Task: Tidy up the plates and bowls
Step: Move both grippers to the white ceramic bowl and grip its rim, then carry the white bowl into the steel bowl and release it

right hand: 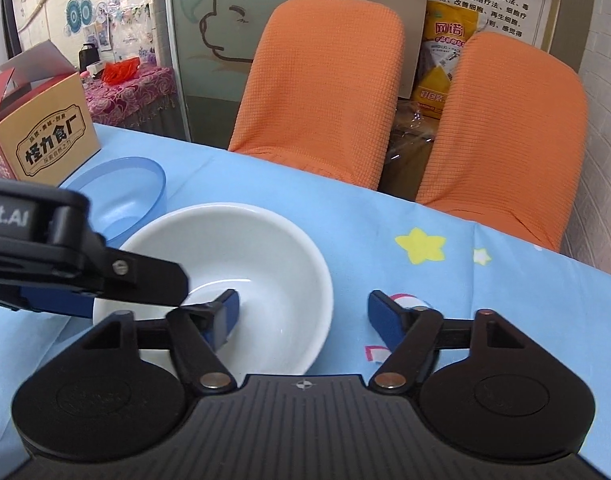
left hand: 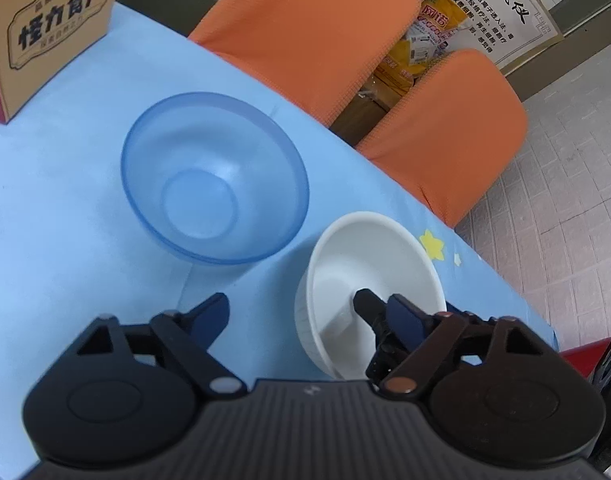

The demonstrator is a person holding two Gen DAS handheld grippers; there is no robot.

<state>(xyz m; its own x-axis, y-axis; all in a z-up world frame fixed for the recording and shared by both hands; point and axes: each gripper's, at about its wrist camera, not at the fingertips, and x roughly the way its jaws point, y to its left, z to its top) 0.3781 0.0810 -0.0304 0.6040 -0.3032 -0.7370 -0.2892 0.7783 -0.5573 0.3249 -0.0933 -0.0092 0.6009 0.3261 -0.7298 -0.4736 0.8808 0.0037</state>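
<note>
A white bowl (left hand: 369, 256) stands on the blue tablecloth, right of a translucent blue bowl (left hand: 213, 184). My left gripper (left hand: 301, 312) is open and straddles the white bowl's near-left wall: its right finger is inside the bowl, its left finger outside over the cloth. In the right wrist view the white bowl (right hand: 241, 248) is in front, the blue bowl (right hand: 125, 188) behind it at left. My right gripper (right hand: 303, 316) is open and straddles the bowl's right wall, left finger inside, right finger outside. The left gripper's body (right hand: 57, 248) comes in from the left over the bowl's rim.
A cardboard box (left hand: 45, 28) with Chinese lettering stands at the table's far left, also in the right wrist view (right hand: 45, 144). Two orange-covered chairs (right hand: 325, 76) (right hand: 505, 136) stand behind the table's far edge. The tablecloth (right hand: 465, 280) has star prints to the right.
</note>
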